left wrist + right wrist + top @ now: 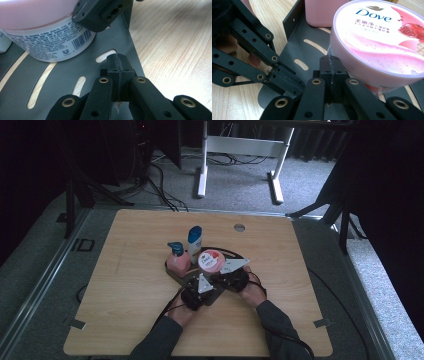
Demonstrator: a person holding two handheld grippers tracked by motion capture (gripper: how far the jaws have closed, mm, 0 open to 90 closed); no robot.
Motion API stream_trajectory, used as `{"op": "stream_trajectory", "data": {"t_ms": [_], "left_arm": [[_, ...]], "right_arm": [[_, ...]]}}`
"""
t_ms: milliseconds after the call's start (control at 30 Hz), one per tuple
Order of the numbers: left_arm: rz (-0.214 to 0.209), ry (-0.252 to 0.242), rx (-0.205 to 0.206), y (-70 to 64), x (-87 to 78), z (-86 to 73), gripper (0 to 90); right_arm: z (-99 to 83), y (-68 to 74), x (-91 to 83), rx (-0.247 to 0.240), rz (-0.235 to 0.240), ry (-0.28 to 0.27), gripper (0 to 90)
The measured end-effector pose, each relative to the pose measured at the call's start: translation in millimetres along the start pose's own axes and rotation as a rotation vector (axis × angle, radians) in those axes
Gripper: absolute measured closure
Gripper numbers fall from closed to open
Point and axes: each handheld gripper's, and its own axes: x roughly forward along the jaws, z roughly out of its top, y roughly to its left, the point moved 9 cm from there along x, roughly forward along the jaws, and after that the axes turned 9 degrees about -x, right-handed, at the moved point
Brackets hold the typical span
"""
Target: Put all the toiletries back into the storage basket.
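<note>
The high view is dim, with dark corners. Bright light glares on the counter [175, 50]. The close fingers [110, 100] look blurry.

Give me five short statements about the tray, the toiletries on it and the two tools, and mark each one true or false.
1. The left tool has its jaws pressed together. True.
2. The Dove tub lies on its side on the bare table. False: it stands upright on the grey slotted tray.
3. The pump bottle has a blue pump head. True.
4. The right tool has its jaws spread wide around the tub. False: they are closed, beside the tub.
5. The white bottle with a blue cap stands nearer the person than the tub. False: it stands behind it, farther away.
</note>
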Motion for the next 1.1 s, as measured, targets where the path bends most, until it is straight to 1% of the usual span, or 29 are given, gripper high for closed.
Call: {"op": "stream_trajectory", "data": {"t_ms": [167, 400, 633, 767, 933, 1100], "left_arm": [[0.002, 0.002, 0.003, -0.4, -0.1, -0.2, 90.0], [-0.006, -0.003, -0.006, 0.0, -0.1, -0.6, 90.0], [-0.015, -0.008, -0.008, -1.2, -0.8, -2.0, 90.0], [-0.017, -0.016, -0.015, -1.4, -0.7, -2.2, 90.0], [-0.022, -0.015, -0.015, -1.2, -0.8, -2.2, 90.0], [-0.017, -0.016, -0.008, -1.0, -0.8, -2.2, 90.0]], "right_arm": [[0.3, -0.9, 1.2, -0.001, 0.0, 0.003, 90.0], [-0.2, -8.0, 3.4, 0.006, -0.007, 0.006, 90.0], [-3.2, -15.3, 6.4, 0.023, -0.025, 0.023, 90.0], [-3.8, -18.8, 8.8, 0.04, -0.028, 0.017, 90.0], [-2.9, -20.8, 9.9, 0.045, -0.027, 0.018, 90.0], [-1.8, -25.5, 11.7, 0.05, -0.035, 0.02, 90.0]]}}
